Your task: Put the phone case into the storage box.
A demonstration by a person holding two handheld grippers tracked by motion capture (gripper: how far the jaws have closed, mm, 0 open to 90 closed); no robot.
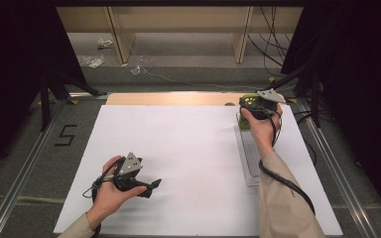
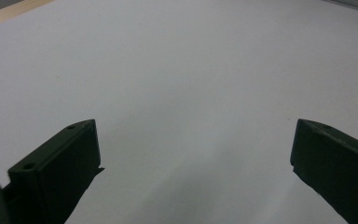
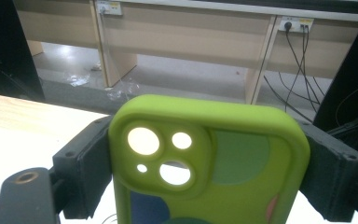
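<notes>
Right gripper [image 3: 205, 163] is squeezing a smooth, rubbery green phone case [image 3: 209, 158] with round holes, its bottom cut off.

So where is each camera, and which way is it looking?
High view: above the person's side, looking forward and down at the white sheet; both hands and forearms show.
Left gripper view: rides the left hand-held gripper, looking along its open jaws at that sheet.
Right gripper view: rides the right hand-held gripper, looking across the table toward the shelves; its jaws clamp a green phone case.
The high and right gripper views share the case.
</notes>
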